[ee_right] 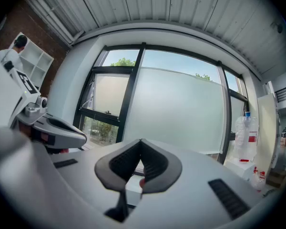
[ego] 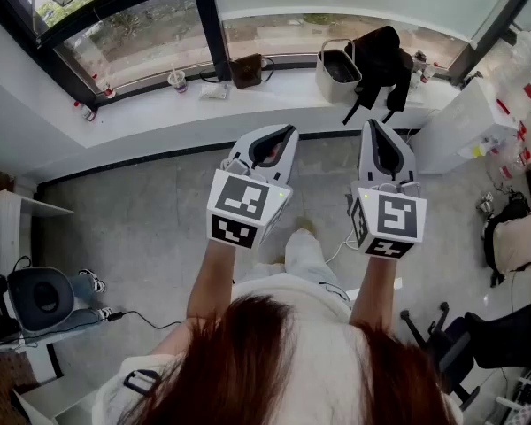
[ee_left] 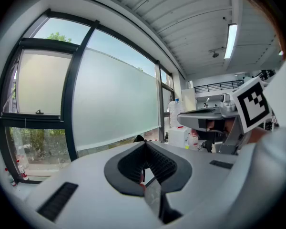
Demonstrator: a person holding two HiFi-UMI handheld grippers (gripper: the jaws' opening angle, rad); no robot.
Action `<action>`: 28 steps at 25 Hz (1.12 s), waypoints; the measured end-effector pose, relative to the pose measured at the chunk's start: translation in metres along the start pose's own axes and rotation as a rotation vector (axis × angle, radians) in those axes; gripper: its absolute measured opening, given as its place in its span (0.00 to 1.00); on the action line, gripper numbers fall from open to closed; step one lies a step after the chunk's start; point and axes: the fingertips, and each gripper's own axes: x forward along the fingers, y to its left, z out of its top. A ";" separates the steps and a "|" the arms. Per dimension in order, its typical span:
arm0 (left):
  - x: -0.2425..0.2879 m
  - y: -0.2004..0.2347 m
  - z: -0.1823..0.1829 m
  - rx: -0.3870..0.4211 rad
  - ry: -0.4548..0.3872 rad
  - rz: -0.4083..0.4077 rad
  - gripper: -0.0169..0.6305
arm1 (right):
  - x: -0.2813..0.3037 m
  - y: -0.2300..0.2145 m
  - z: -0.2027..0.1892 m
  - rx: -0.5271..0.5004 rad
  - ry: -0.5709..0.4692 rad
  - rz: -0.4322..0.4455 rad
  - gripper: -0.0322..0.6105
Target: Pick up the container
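Observation:
I hold both grippers up at chest height, side by side, pointing toward the window wall. My left gripper (ego: 280, 135) is shut, its ribbed pads meeting at the tips (ee_left: 144, 145) with nothing between them. My right gripper (ego: 374, 128) is also shut and empty (ee_right: 140, 144). Each gripper shows in the other's view: the right gripper's body (ee_left: 214, 119) and the left gripper's body (ee_right: 52, 130). A white container with a handle (ego: 337, 71) stands on the windowsill (ego: 159, 104), well beyond both grippers. No container appears in either gripper view.
On the sill are a cup (ego: 176, 80), a brown bag (ego: 246, 69) and a black garment (ego: 382, 57) beside the container. A white cabinet (ego: 465, 127) stands at the right. A seat (ego: 41, 297) is at the left, cables cross the grey floor (ego: 142, 228), and a chair base (ego: 429, 326) is at the lower right.

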 end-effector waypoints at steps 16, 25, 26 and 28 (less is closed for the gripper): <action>0.098 0.034 0.021 0.003 0.014 -0.004 0.05 | 0.081 -0.050 -0.001 0.095 -0.021 0.020 0.09; 0.176 0.036 0.034 0.016 0.026 -0.011 0.05 | 0.134 -0.101 -0.010 0.149 -0.024 0.051 0.09; 0.185 0.035 0.035 0.017 0.027 -0.011 0.05 | 0.139 -0.109 -0.012 0.151 -0.025 0.051 0.09; 0.204 0.034 0.039 0.024 0.028 -0.006 0.05 | 0.150 -0.124 -0.015 0.155 -0.027 0.053 0.09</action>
